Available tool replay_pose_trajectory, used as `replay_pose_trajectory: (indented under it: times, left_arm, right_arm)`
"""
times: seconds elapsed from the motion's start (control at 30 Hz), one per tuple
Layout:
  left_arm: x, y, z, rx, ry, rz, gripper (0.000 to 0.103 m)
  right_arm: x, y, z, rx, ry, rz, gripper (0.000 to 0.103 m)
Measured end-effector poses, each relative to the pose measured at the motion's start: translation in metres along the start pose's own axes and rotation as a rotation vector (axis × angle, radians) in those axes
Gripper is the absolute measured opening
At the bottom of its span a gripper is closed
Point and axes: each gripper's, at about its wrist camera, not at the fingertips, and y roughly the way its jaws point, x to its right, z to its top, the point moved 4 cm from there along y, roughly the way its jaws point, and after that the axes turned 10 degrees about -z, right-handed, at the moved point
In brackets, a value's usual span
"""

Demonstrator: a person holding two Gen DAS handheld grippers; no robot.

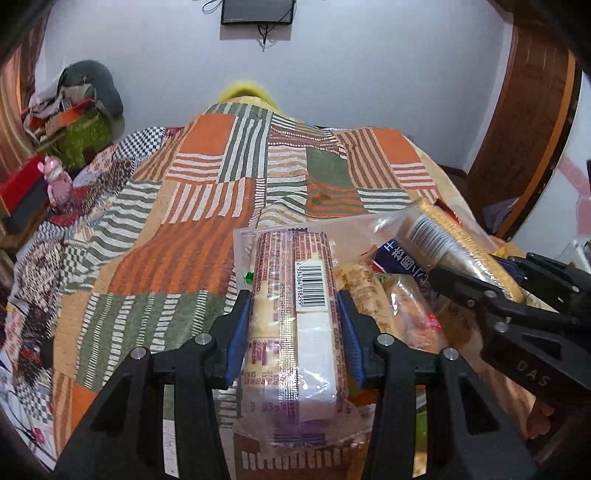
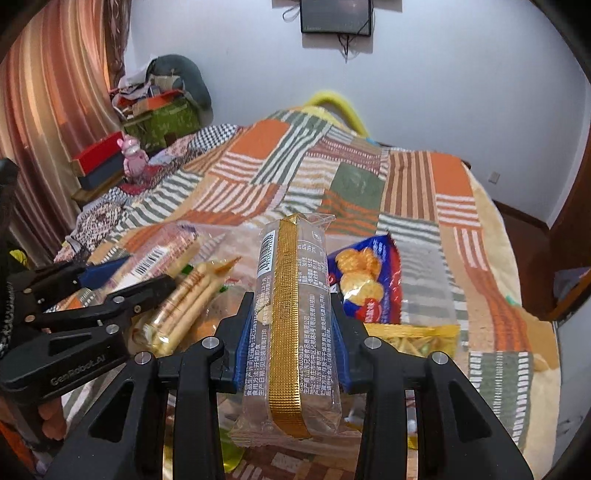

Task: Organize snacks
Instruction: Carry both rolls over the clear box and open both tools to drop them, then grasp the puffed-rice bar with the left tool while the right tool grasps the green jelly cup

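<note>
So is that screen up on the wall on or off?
Off, seemingly: the wall screen is dark in both views, showing no picture, only faint glare.

The left gripper clamps a purple-printed biscuit pack above a clear snack-filled bin on the patchwork bedspread.

Soft even daylight, fisheye-bent edges, perhaps slight motion blur

You can read "DAS" on the black body of the right gripper, and "GenRobot_AI" on the body of the left gripper. The purple-printed cracker pack carries a barcode whose digits look like 6 934364 818299. The blue snack bag and the gold-striped cracker pack show Chinese print too small to read surely.
</note>
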Motion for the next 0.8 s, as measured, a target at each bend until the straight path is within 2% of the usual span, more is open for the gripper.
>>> replay_pose_trajectory:
  times: [0.2, 0.37, 0.43, 0.5, 0.57, 0.8]
  left_arm:
    - [0.003, -0.01, -0.003, -0.004, -0.015, -0.029, 0.046]
    - [0.011, -0.037, -0.004, 0.029, -0.009, -0.055, 0.047]
    - [0.015, -0.05, -0.007, 0.041, 0.0, -0.064, 0.052]
    - [0.019, -0.06, -0.011, 0.046, 0.008, -0.071, 0.061]
    - [0.025, -0.069, -0.017, 0.047, 0.018, -0.074, 0.064]
    - [0.043, -0.078, -0.052, -0.008, 0.031, -0.098, 0.082]
  right_arm:
    - [0.005, -0.016, -0.001, 0.025, 0.005, -0.009, 0.038]
    - [0.007, -0.037, -0.004, 0.049, -0.005, 0.0, 0.04]
    - [0.007, -0.046, -0.007, 0.056, -0.011, 0.005, 0.04]
    - [0.008, -0.057, -0.013, 0.059, -0.015, 0.015, 0.04]
    - [0.008, -0.062, -0.016, 0.061, -0.015, 0.019, 0.041]
    - [0.017, -0.081, -0.044, 0.041, -0.002, 0.027, 0.044]
